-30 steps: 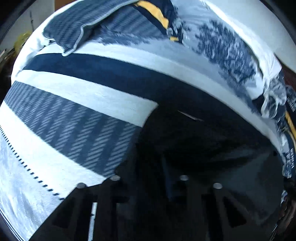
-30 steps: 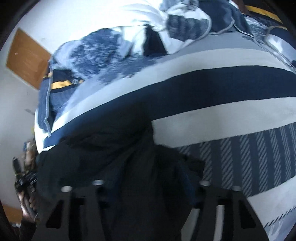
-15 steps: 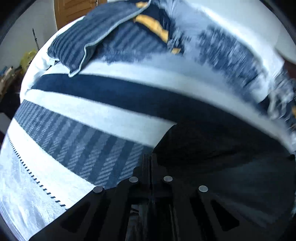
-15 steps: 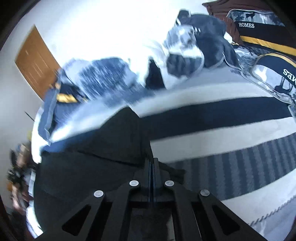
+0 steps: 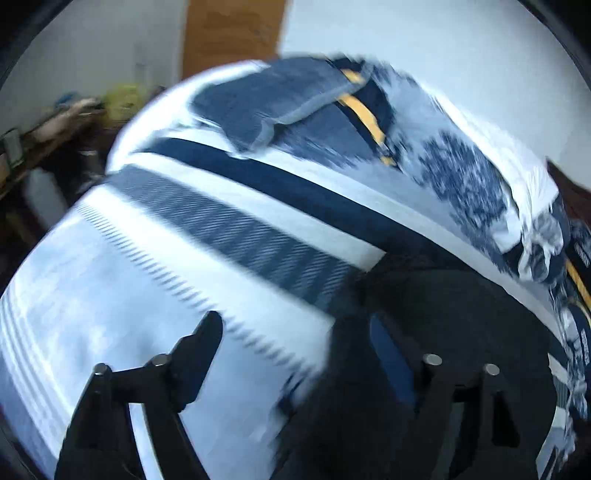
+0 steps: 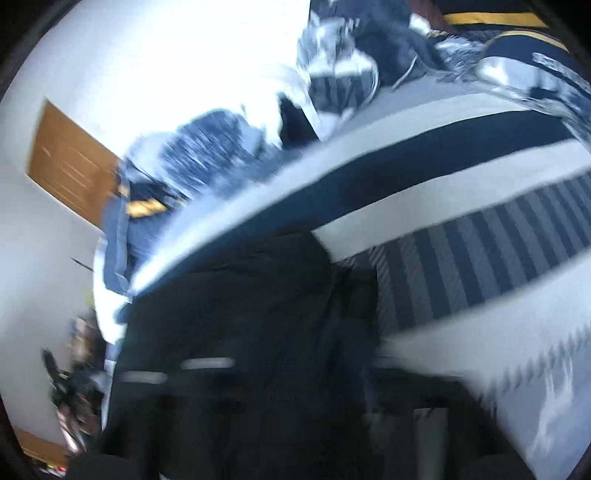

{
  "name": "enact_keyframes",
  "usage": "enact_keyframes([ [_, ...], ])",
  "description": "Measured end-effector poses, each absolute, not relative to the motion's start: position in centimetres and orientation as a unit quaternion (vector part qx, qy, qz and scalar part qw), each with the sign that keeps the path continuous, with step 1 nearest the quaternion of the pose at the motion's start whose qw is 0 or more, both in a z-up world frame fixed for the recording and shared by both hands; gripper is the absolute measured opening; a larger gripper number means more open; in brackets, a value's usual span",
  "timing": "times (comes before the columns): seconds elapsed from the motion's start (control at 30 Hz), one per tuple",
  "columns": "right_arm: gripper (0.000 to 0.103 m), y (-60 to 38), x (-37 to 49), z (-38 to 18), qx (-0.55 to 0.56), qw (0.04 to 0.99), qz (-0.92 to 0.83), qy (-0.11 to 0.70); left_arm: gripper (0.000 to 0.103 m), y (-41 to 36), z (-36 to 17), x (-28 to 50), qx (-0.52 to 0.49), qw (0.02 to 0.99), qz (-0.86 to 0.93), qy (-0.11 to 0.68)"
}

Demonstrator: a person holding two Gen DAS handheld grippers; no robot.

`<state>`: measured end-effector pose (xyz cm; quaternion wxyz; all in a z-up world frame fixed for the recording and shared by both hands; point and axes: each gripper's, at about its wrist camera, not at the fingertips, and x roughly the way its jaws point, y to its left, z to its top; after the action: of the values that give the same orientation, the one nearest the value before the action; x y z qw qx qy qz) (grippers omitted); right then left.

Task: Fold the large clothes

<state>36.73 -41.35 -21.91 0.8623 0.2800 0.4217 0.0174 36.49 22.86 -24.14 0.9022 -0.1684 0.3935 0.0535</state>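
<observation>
We open both jaws, left gripper [image 5: 295, 332] and blurred right gripper [image 6: 295, 398], releasing the black cloth garment [image 5: 461, 314] on the striped blue-white bedspread [image 5: 221, 236]; next we need a new edge.

bare striped bedspread [image 5: 110, 295] left, pillows [image 5: 280, 107] beyond

garment [image 5: 461, 314]: black matt cloth; bedspread [image 5: 229, 229]: striped woven cloth; door [image 5: 232, 33]: smooth wood
</observation>
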Motion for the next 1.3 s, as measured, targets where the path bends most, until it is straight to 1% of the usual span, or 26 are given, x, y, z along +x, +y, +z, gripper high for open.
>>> enact_keyframes([
  [0.03,0.091,-41.1,33.6,-20.8,0.293,0.872,0.024,0.391,0.083,23.4,-24.6,33.3,-0.178,0.899,0.046,0.397],
  [0.07,0.091,-40.5,31.0,-20.3,0.302,0.872,0.039,0.383,0.083,23.7,-25.5,31.0,-0.192,0.892,0.037,0.407],
  [0.17,0.091,-38.5,25.4,-21.0,0.330,0.858,0.058,0.389,0.083,24.2,-28.8,25.4,-0.264,0.865,0.019,0.427],
  [0.27,0.091,-36.9,20.3,-23.5,0.369,0.836,0.068,0.401,0.083,23.0,-32.3,22.5,-0.330,0.824,-0.005,0.460],
  [0.33,0.091,-36.4,18.3,-25.9,0.409,0.813,0.064,0.409,0.083,22.0,-33.6,21.2,-0.361,0.802,-0.003,0.476],
  [0.47,0.090,-37.0,17.6,-30.1,0.497,0.757,0.065,0.420,0.083,21.2,-35.0,21.6,-0.427,0.771,-0.017,0.472],
  [0.7,0.089,-38.7,20.2,-32.1,0.533,0.736,0.044,0.415,0.083,21.4,-35.4,25.5,-0.479,0.751,-0.001,0.454],
  [0.77,0.086,-38.8,21.1,-32.6,0.532,0.733,0.033,0.424,0.083,21.1,-36.0,26.8,-0.502,0.739,-0.004,0.449],
  [0.87,0.077,-39.1,22.9,-33.6,0.543,0.727,0.024,0.420,0.083,21.6,-36.8,28.0,-0.545,0.722,0.003,0.427],
  [0.9,0.073,-39.2,23.4,-33.8,0.548,0.725,0.026,0.418,0.083,21.6,-36.9,28.4,-0.555,0.720,0.005,0.418],
  [0.97,0.062,-39.6,24.4,-34.3,0.561,0.718,0.021,0.411,0.083,21.4,-36.9,29.2,-0.559,0.717,0.000,0.416],
  [1.0,0.051,-39.7,24.6,-34.3,0.562,0.717,0.021,0.411,0.071,21.3,-36.9,29.7,-0.560,0.717,-0.006,0.414],
  [1.03,0.043,-39.8,25.1,-34.4,0.554,0.721,0.017,0.417,0.045,21.1,-36.9,30.0,-0.556,0.718,-0.007,0.418],
  [1.07,0.037,-39.7,25.5,-34.3,0.544,0.726,0.008,0.421,0.038,20.9,-36.8,30.6,-0.548,0.718,-0.013,0.428],
  [1.1,0.025,-39.7,25.9,-34.2,0.538,0.731,0.009,0.419,0.024,20.8,-36.5,30.8,-0.544,0.717,-0.018,0.434],
  [1.13,0.019,-39.8,26.1,-34.0,0.529,0.738,0.011,0.419,0.014,20.7,-36.0,30.6,-0.537,0.721,-0.017,0.437],
  [1.2,0.011,-39.7,26.2,-33.4,0.514,0.747,0.010,0.421,0.007,20.7,-34.2,29.6,-0.512,0.741,-0.013,0.435],
  [1.23,0.008,-39.5,26.1,-33.0,0.506,0.752,0.013,0.422,0.005,20.7,-33.6,29.0,-0.507,0.746,-0.014,0.431],
  [1.3,0.006,-39.1,25.0,-31.7,0.487,0.766,0.016,0.420,0.004,20.7,-31.8,26.6,-0.504,0.750,-0.019,0.428],
])
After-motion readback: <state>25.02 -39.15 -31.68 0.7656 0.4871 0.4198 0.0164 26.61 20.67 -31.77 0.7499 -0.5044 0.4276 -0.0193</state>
